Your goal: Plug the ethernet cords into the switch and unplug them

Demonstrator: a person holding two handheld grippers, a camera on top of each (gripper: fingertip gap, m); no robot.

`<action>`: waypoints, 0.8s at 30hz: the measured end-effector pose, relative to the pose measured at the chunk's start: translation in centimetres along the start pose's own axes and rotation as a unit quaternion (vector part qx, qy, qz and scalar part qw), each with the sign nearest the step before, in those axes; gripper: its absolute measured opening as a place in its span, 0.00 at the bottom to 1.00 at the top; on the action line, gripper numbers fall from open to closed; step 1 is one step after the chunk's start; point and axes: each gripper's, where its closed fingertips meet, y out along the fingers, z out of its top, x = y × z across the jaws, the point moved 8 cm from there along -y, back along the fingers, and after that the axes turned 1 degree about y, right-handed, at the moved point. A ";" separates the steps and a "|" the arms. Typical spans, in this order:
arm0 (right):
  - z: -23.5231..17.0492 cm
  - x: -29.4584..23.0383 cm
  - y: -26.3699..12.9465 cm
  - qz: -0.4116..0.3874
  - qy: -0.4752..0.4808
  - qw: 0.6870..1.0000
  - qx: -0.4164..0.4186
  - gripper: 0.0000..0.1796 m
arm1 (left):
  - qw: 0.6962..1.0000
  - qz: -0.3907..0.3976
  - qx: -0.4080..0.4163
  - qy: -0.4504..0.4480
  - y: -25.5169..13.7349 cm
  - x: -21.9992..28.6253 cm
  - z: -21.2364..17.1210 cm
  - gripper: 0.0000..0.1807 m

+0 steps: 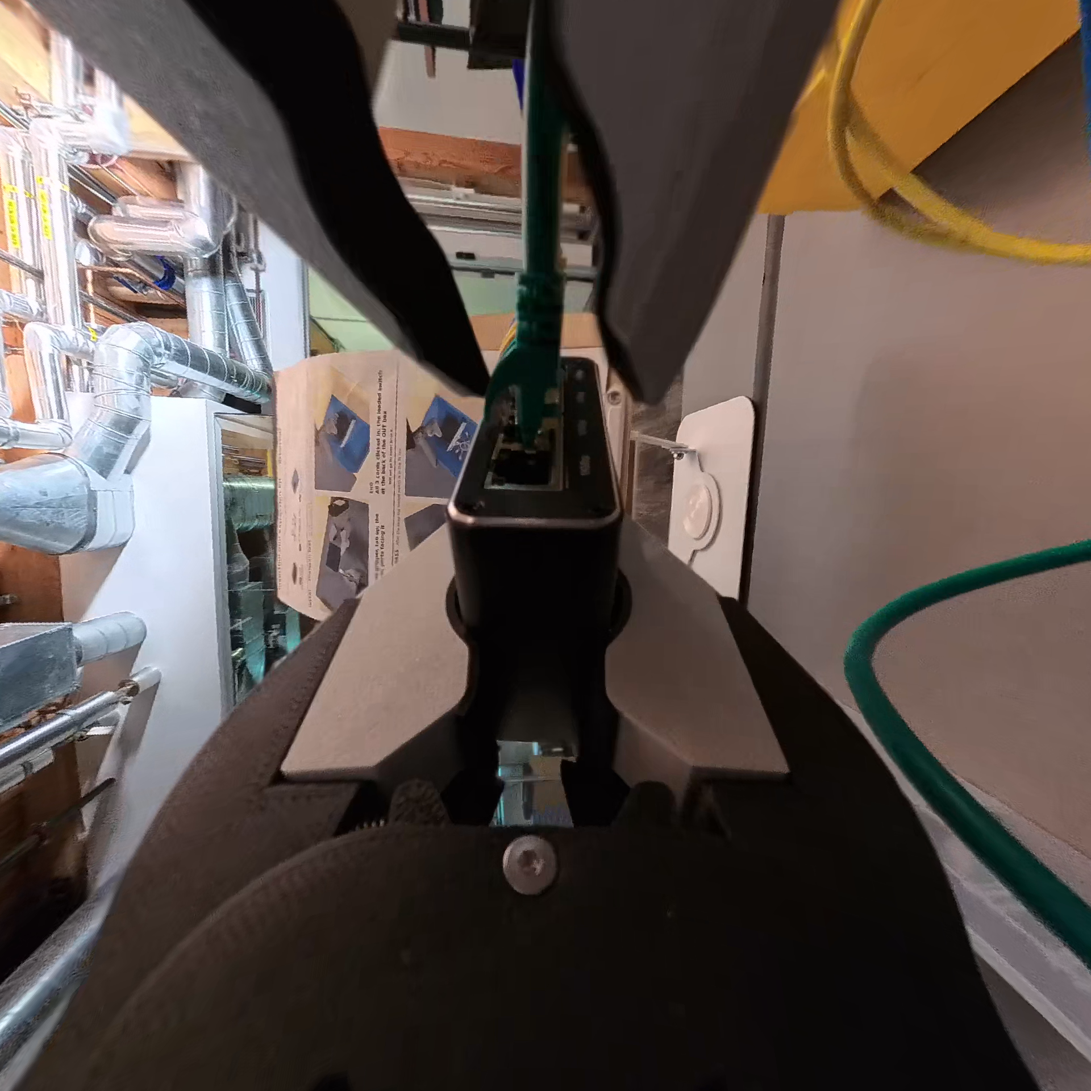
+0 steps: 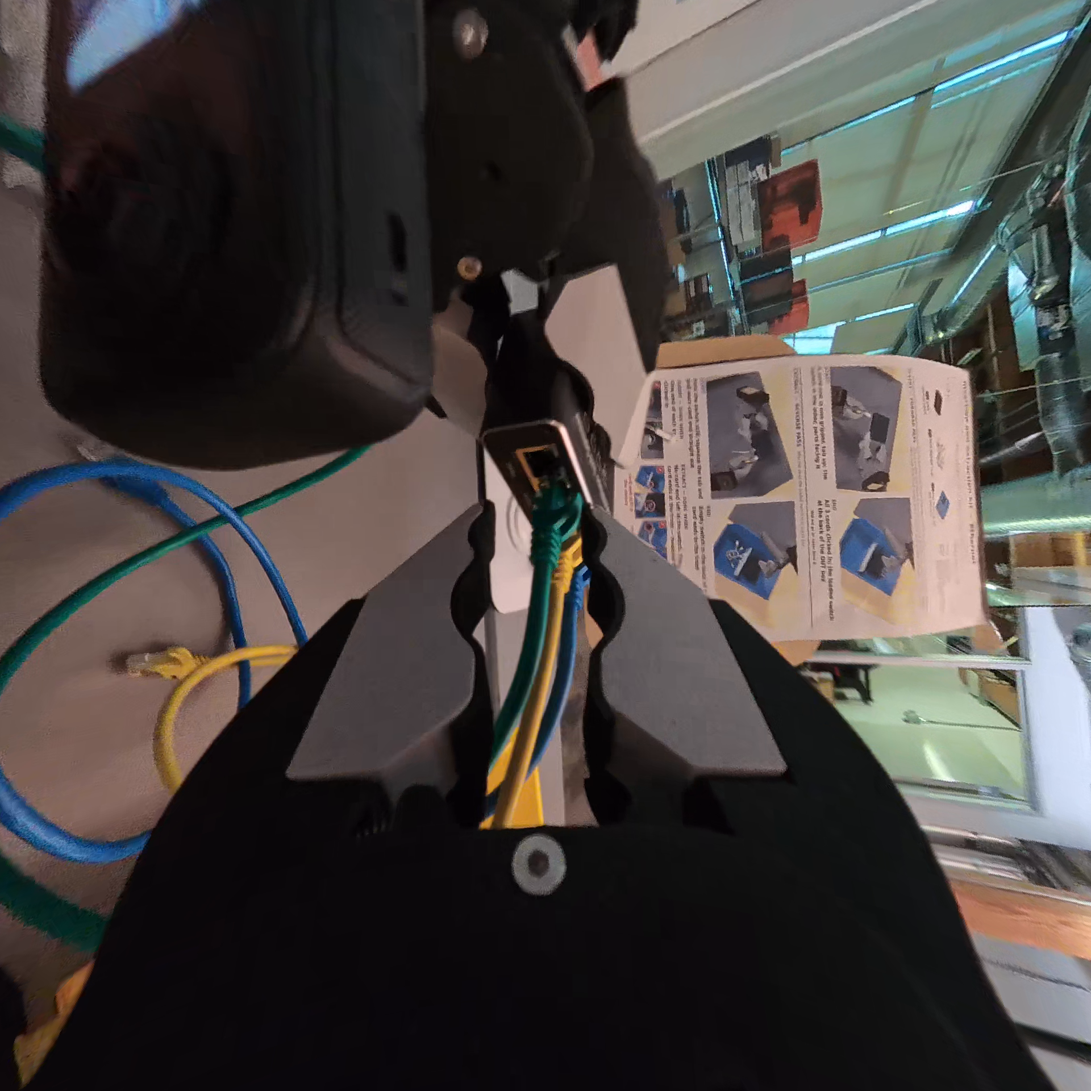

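Clamping the small black switch (image 1: 534, 567) by its sides, the left gripper (image 1: 534, 590) holds it rigid; the right gripper (image 2: 534, 590) straddles three limp cords without visibly pinching. Grip the green cord (image 2: 546, 531) at its stiff boot beside the switch.

2 wrist cams, close, facing; share switch (image 1: 534, 531).

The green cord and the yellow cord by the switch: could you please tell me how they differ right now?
The green cord has its plug at a port of the switch; whether it is fully seated is unclear. The yellow cord's plug sits behind it. The green cord's plug lies nearest the camera in the right wrist view; the yellow is partly hidden behind it. Both run between the fingers of the right gripper.
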 end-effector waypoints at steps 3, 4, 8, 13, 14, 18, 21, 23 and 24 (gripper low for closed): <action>-0.1 -0.1 0.6 -0.029 -0.038 0.999 -0.024 0.14 | 1.000 -0.002 0.008 -0.007 -0.3 -0.2 0.2 0.18; 0.0 0.1 0.6 -0.047 -0.053 0.997 -0.018 0.10 | 1.000 -0.003 0.010 -0.011 -0.4 -0.3 0.2 0.18; 0.2 0.3 0.3 -0.065 -0.070 0.995 0.011 0.08 | 1.000 -0.001 0.019 -0.021 -0.7 -0.7 0.0 0.18; 0.4 0.1 0.3 -0.093 -0.113 0.988 0.044 0.08 | 0.999 -0.005 0.024 -0.029 -1.0 -1.0 -0.3 0.18; 0.4 0.2 0.3 -0.094 -0.111 0.988 0.050 0.08 | 0.999 -0.005 0.025 -0.029 -1.1 -1.0 -0.4 0.18; 0.3 -0.1 0.1 -0.092 -0.130 0.985 0.066 0.07 | 0.999 -0.006 0.036 -0.022 -1.3 -1.0 -0.3 0.19; 0.2 -0.4 0.2 -0.080 -0.122 0.987 0.071 0.07 | 0.999 0.002 0.035 -0.003 -1.1 -0.9 -0.4 0.19; 0.0 -0.4 0.6 -0.078 -0.114 0.988 0.066 0.07 | 1.000 0.008 0.029 0.000 -0.7 -0.8 -0.6 0.19; 0.0 -0.4 0.7 -0.074 -0.106 0.990 0.063 0.07 | 1.000 0.005 0.027 -0.001 -0.6 -0.8 -0.7 0.19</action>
